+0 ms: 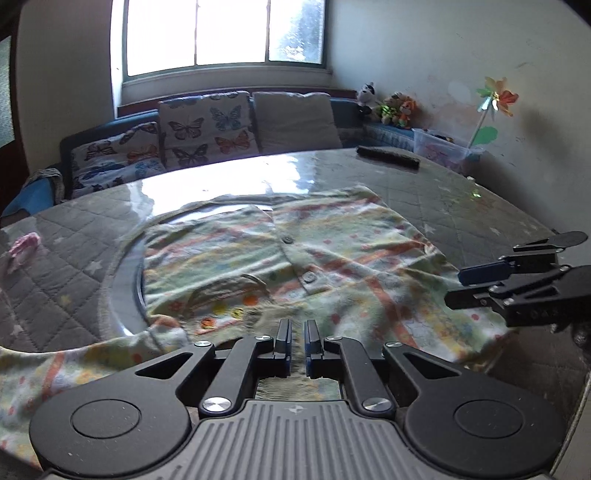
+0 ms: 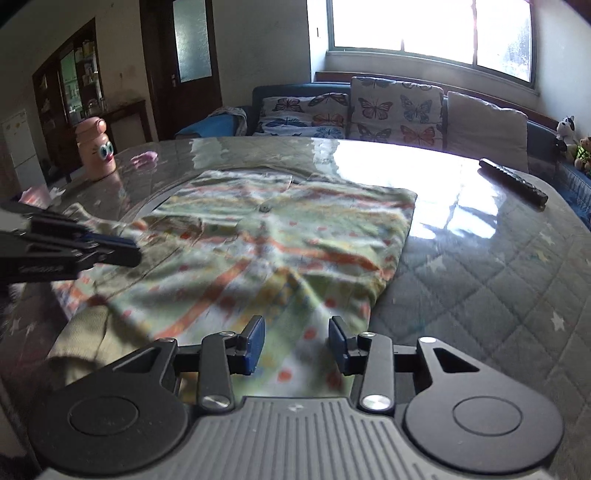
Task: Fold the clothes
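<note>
Glossy quilted table (image 1: pixel 461 206) before a sofa (image 2: pixel 295 92) and window (image 1: pixel 225 33). Shirt (image 1: pixel 332 243), striped and buttoned, spread mid-frame. Left gripper (image 1: pixel 297 341): jaws almost closed, possibly pinching the hem; blurred, cannot tell. Right gripper (image 2: pixel 296 343): jaws apart, empty, over the shirt's near edge. Remote (image 2: pixel 513 184), right.

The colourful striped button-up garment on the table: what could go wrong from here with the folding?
1. The colourful striped button-up garment lies wrinkled, so a fold made now may lock in creases.
2. The left gripper fingers are nearly closed, with fabric seemingly between them; pulling might drag the garment across the glossy quilted grey table.
3. The right gripper is open, so its side is probably unheld.
</note>
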`<state>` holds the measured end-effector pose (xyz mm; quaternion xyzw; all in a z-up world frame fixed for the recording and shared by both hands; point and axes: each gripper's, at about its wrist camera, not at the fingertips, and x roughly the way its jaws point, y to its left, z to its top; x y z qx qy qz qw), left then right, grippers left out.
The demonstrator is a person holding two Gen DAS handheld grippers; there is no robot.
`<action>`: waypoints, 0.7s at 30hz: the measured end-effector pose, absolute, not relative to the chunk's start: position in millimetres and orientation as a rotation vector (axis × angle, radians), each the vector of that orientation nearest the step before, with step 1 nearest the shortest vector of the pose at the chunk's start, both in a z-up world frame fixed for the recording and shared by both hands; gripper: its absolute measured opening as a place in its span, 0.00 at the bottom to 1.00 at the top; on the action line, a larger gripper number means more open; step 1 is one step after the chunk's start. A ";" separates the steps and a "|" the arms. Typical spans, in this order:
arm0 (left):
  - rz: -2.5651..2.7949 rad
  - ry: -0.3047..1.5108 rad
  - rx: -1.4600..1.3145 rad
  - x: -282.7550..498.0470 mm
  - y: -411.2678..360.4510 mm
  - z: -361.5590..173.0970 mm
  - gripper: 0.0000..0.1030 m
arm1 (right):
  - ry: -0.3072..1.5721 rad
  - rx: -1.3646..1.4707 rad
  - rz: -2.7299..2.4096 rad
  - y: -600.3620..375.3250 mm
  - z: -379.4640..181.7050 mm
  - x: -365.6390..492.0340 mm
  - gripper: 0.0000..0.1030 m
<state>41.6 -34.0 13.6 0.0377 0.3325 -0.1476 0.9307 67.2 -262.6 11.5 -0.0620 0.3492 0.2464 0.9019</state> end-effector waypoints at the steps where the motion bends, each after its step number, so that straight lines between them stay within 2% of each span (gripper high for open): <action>1: -0.308 0.686 0.084 41.2 -35.8 10.6 0.07 | 0.727 -0.133 0.505 -264.9 10.2 59.1 0.38; 6: -0.315 0.714 0.095 38.6 -38.2 -2.4 0.08 | 0.749 -0.140 0.488 -272.5 4.0 35.1 0.38; 11: -0.297 0.705 0.085 33.2 -31.8 0.9 0.13 | 0.718 -0.160 0.505 -268.0 16.3 35.7 0.38; 14: -0.267 0.701 0.069 28.4 -21.8 2.7 0.18 | 0.696 -0.155 0.526 -258.3 21.2 45.4 0.38; 16: -0.239 0.697 0.060 24.2 -13.7 4.2 0.28 | 0.685 -0.155 0.552 -246.3 22.8 55.5 0.38; 18: -0.210 0.692 0.050 19.3 -4.7 6.3 0.31 | 0.675 -0.155 0.577 -234.5 24.3 65.3 0.40; 21: -0.163 0.682 0.033 11.7 11.4 10.1 0.36 | 0.672 -0.181 0.619 -215.2 21.4 74.3 0.47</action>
